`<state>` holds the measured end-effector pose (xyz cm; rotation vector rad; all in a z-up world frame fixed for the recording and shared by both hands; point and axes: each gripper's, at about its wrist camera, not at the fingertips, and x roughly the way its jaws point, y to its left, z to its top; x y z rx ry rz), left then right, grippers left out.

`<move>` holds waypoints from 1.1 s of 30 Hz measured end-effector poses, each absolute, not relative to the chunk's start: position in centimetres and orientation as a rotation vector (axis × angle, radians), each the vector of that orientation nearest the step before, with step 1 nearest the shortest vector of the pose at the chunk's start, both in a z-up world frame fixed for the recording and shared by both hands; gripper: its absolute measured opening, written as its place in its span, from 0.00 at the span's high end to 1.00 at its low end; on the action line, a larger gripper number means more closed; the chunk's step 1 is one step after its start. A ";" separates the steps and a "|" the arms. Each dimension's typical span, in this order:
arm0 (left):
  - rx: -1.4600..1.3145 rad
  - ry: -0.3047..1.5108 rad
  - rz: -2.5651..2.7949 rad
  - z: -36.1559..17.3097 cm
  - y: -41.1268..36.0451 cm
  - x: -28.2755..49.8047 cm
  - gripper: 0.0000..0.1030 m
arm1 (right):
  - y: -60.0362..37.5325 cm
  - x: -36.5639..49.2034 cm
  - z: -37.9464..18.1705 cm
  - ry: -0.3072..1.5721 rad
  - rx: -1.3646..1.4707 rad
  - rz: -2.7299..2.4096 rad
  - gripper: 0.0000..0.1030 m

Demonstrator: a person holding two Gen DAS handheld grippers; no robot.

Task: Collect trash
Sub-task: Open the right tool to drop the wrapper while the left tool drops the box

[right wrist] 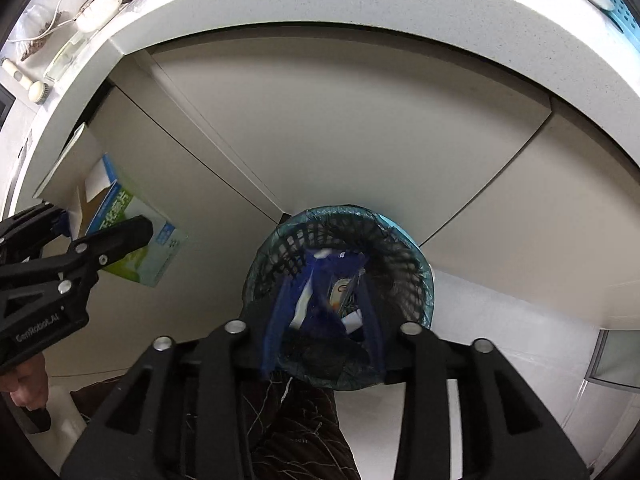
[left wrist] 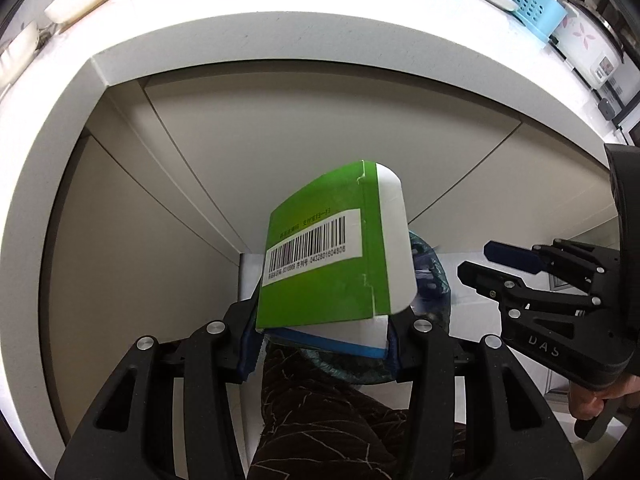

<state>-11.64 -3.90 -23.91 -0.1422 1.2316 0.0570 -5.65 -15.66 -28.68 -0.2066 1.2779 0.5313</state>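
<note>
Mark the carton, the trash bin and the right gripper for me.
carton (left wrist: 320, 264): left wrist view, green face by the barcode label.
trash bin (right wrist: 427, 280): right wrist view, right side of the bag-lined rim.
right gripper (left wrist: 478, 262): left wrist view, midway between its two fingertips.

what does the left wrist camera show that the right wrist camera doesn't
Only the left wrist view shows the green carton's barcode side, plus the rice cooker and blue basket on the counter. Only the right wrist view looks into the trash bin, with wrappers inside. Both show the carton clamped in the left gripper, the right gripper with jaws open, and the cabinet doors.
</note>
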 end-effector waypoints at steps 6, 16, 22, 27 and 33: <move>-0.133 1.244 0.046 -24.3 -4.4 -11.2 0.55 | -16.0 -5.3 -28.2 1.251 -0.187 0.509 0.37; -0.102 1.232 -0.015 -25.6 -6.0 -10.3 0.55 | -20.0 -5.0 -25.3 1.136 -0.143 0.350 0.08; -0.058 1.251 -0.061 -27.3 -7.8 -9.8 0.55 | -22.7 -5.2 -23.9 1.117 -0.123 0.293 0.08; -0.015 1.253 -0.112 -27.9 -9.5 -9.5 0.53 | -24.2 -4.8 -23.7 1.124 -0.100 0.254 0.08; -0.026 1.253 -0.131 -28.1 -9.6 -9.3 0.48 | -25.2 -5.0 -23.5 1.127 -0.089 0.230 0.08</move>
